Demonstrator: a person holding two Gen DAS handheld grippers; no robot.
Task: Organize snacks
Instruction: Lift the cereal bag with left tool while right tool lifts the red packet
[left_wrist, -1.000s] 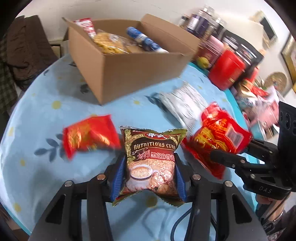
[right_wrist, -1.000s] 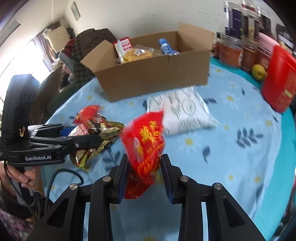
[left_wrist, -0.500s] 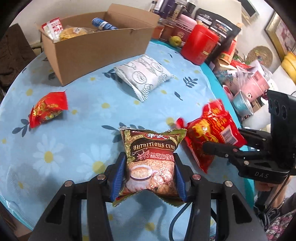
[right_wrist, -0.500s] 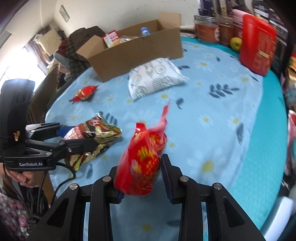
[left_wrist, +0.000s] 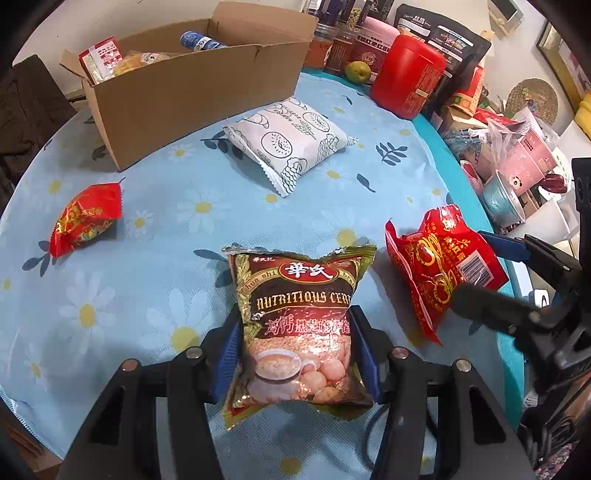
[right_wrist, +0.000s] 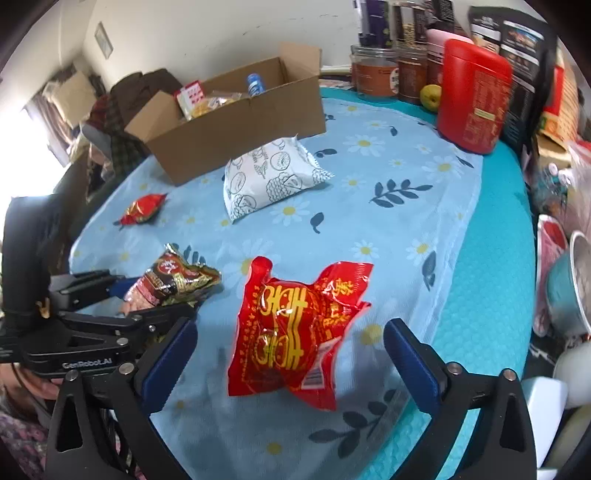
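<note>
My left gripper (left_wrist: 295, 350) is shut on a brown cereal packet (left_wrist: 299, 328), held over the near part of the table; it also shows in the right wrist view (right_wrist: 173, 282). My right gripper (right_wrist: 291, 350) is open wide. A large red snack packet (right_wrist: 295, 332) sits between its spread fingers without touching them; whether it rests on the cloth I cannot tell. It also shows in the left wrist view (left_wrist: 443, 269). An open cardboard box (left_wrist: 192, 81) with several snacks inside stands at the far side.
A white patterned packet (left_wrist: 291, 144) lies in front of the box. A small red packet (left_wrist: 85, 218) lies at the left. A red canister (left_wrist: 406, 81), jars and a green fruit (left_wrist: 356, 70) stand at the back right. Clutter lies beyond the table's right edge (right_wrist: 491, 280).
Both grippers pulled back from the box toward the near table edge. My right gripper opened and let go of the large red packet. The left still holds the cereal packet.
</note>
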